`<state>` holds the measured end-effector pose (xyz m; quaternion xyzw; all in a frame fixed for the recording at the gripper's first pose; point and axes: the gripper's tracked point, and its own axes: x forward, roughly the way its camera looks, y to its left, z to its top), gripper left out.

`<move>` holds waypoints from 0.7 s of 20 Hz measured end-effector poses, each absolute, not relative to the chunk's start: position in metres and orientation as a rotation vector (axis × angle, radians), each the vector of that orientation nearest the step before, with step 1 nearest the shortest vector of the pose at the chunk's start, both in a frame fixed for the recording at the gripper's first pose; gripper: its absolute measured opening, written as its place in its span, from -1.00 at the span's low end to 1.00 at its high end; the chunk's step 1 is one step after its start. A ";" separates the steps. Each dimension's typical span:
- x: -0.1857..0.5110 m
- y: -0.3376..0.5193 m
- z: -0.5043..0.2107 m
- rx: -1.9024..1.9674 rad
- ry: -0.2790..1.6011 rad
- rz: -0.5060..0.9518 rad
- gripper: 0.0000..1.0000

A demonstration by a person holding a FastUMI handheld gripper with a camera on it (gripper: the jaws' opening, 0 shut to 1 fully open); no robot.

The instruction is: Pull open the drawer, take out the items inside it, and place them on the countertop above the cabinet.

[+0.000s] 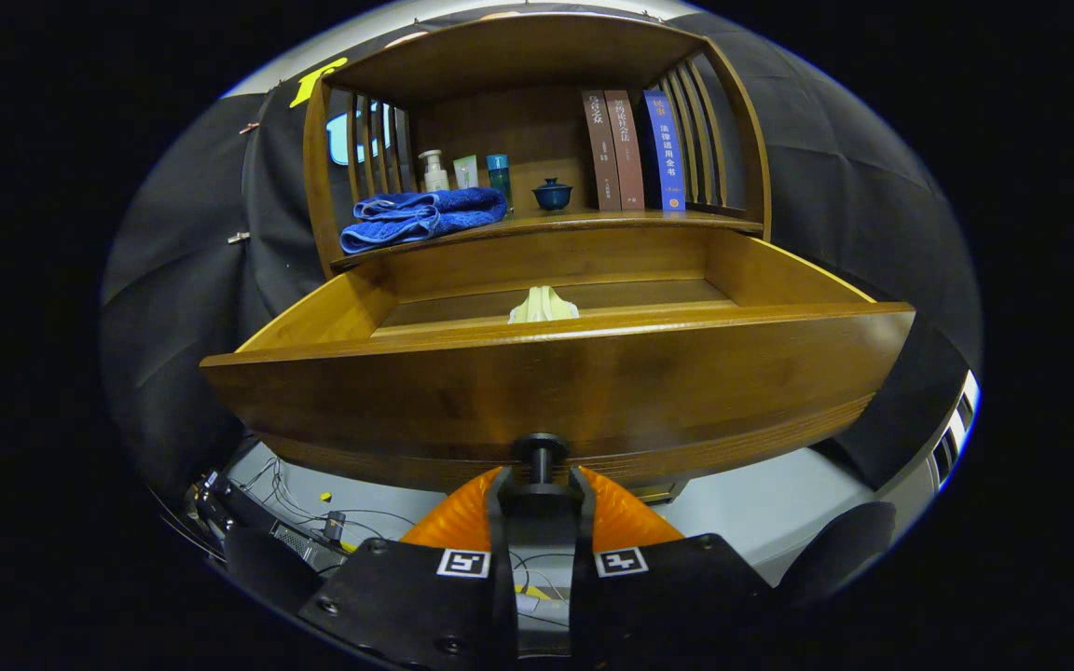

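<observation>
A: The tool (540, 475) is pinching the drawer's dark knob (540, 450); the drawer (556, 373) stands pulled out.

B: And inside?

A: A pale crumpled item (543, 306), beyond the front panel. Below the counter (574, 222).

B: Risk?

A: Pulling further could drop the drawer off its runners.

Folded blue towel (420, 216), 3 upright books (635, 149), small lidded cup (552, 194), bottles (464, 172)
</observation>
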<state>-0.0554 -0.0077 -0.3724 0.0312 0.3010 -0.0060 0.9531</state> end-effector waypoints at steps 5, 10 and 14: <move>-0.065 -0.006 -0.338 0.074 0.597 -0.012 0.01; -0.051 -0.009 -0.265 0.089 0.543 -0.021 0.96; 0.005 -0.010 -0.226 0.118 0.540 0.005 0.96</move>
